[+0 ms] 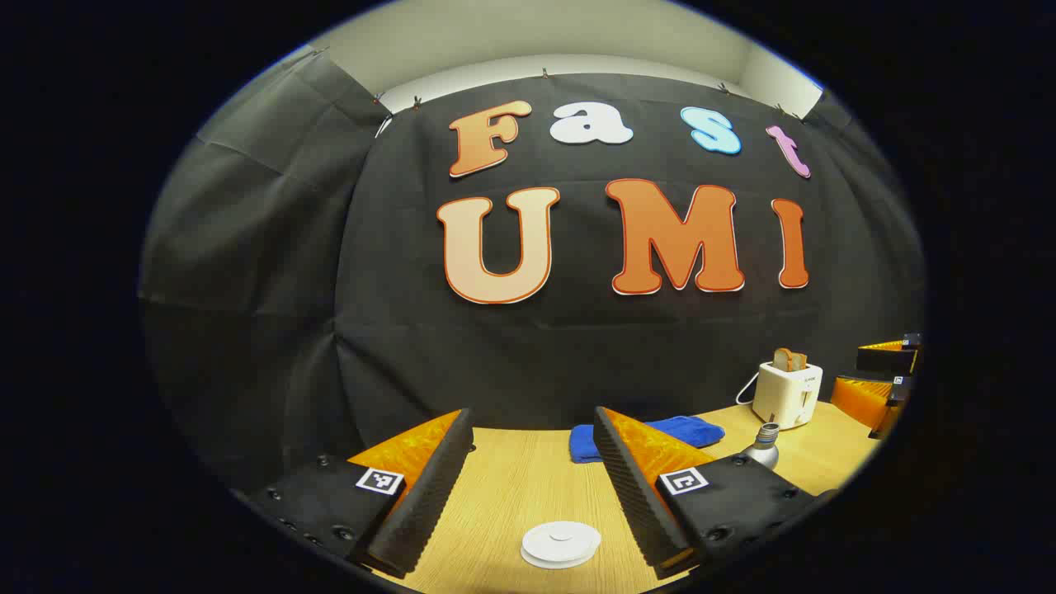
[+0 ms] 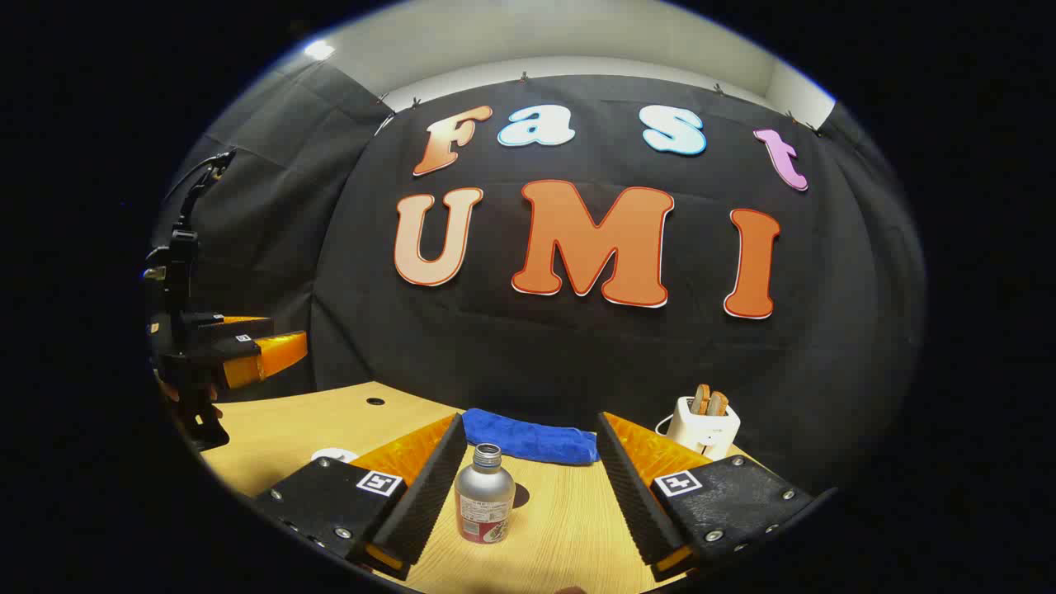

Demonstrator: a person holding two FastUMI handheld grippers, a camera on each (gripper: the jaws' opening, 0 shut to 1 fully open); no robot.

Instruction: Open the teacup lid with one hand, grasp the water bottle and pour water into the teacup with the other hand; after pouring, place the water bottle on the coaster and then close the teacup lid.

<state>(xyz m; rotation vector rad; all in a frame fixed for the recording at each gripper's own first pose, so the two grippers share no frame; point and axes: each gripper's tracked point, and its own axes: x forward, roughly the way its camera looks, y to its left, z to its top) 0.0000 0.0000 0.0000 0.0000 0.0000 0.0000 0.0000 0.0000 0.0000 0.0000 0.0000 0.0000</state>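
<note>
A silver water bottle (image 2: 485,505) with a red label and no cap stands upright on the wooden table (image 2: 569,528). It is between the fingers of my open right gripper (image 2: 530,417), closer to the left finger, and neither finger presses on it. The white teacup lid (image 1: 561,544), round with a small knob, lies low between the fingers of my open left gripper (image 1: 532,412). The cup under it is hidden. From the left gripper view the bottle (image 1: 766,445) is off to the right. The lid (image 2: 334,454) also peeks out beside the right gripper's left finger.
A folded blue cloth (image 2: 532,441) lies at the back of the table, and a white toaster (image 2: 703,425) with bread stands to its right. A small dark round patch (image 2: 521,495) sits just behind the bottle. The left gripper (image 2: 247,346) hovers at the far left.
</note>
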